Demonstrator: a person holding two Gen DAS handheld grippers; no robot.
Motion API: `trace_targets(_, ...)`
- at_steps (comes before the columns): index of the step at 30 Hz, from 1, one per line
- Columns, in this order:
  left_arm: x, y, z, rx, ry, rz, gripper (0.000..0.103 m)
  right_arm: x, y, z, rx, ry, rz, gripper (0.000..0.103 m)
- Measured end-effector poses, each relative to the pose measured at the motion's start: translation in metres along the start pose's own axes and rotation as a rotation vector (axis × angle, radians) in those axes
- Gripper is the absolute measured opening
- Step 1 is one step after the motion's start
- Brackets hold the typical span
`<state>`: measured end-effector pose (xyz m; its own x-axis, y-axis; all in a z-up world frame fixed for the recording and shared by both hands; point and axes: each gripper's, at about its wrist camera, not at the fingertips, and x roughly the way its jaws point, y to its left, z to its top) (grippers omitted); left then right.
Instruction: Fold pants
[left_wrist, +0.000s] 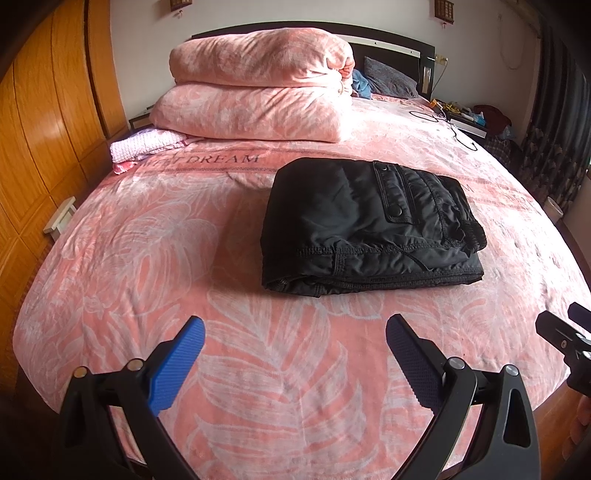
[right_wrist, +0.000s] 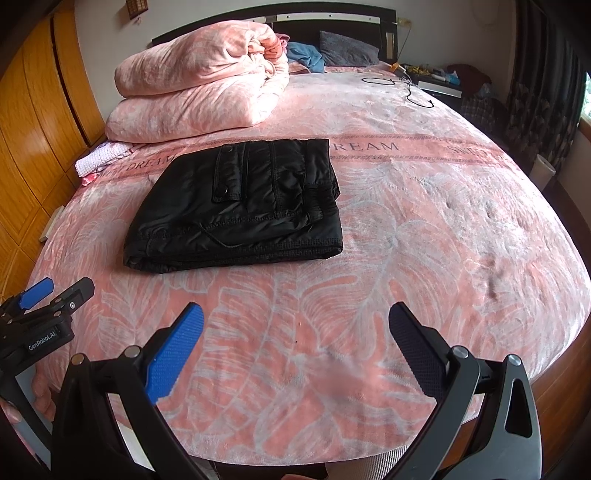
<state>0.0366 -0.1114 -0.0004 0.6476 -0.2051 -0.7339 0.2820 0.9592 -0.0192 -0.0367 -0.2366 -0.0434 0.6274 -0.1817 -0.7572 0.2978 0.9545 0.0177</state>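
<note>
Left gripper (left_wrist: 295, 354), marked "GenRobot.AI", hangs spread over the pink bedspread (left_wrist: 147, 240) printed "DREAM"; black pants (right_wrist: 236, 206) lie folded mid-bed; right gripper (right_wrist: 295, 339) spread too, holding nothing
</note>
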Motion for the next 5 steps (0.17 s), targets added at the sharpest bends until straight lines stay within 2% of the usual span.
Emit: trace_targets(5, 0.0, 0.0004, 0.0007, -0.004, 0.002, -0.009, 0.099, -0.0003, 0.0, -0.0001, 0.0, 0.001, -0.002, 0.1)
